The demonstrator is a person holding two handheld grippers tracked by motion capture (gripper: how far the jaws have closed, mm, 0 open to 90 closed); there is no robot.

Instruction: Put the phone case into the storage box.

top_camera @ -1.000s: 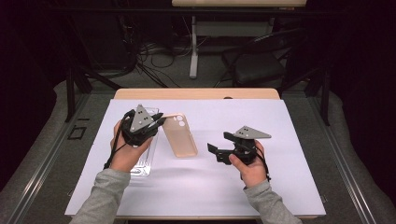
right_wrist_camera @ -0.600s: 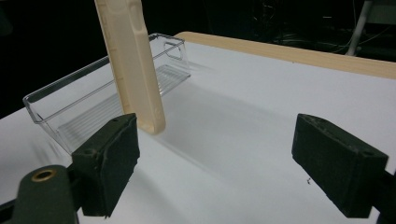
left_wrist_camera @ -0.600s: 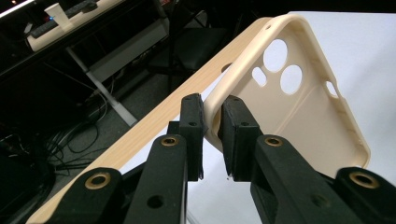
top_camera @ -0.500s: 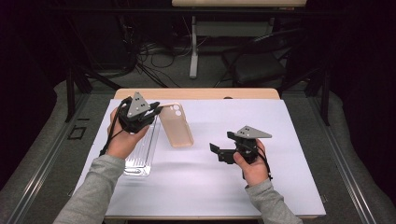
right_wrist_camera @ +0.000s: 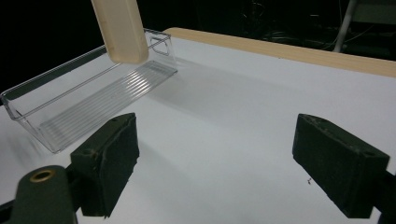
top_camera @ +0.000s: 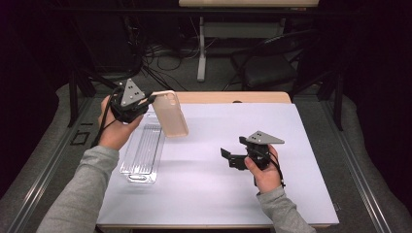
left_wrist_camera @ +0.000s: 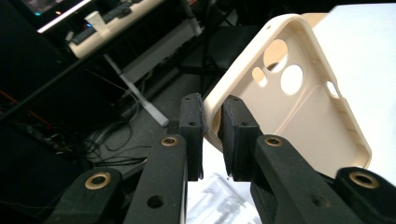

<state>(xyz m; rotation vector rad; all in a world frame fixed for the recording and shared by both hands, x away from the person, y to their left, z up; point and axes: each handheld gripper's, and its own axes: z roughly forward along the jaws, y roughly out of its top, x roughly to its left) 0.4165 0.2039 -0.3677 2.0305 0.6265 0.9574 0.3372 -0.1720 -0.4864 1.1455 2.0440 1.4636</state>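
The right gripper is resting wide open and empty over the white table. Farther off, the left gripper is pinching the beige phone case by its edge, lifting it beside the clear tray. Beyond, cables are trailing across the dark floor.

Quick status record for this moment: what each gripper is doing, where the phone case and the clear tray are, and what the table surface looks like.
left gripper: shut on the phone case, fingers pinching its rim at one corner
phone case: beige, lifted off the table, hanging tilted above the tray's far end
clear tray: long, transparent, ribbed floor, lying on the white table near its left side, nothing inside
right gripper: open, holding nothing, low over the table at the right
white table: white sheet with a wooden far edge
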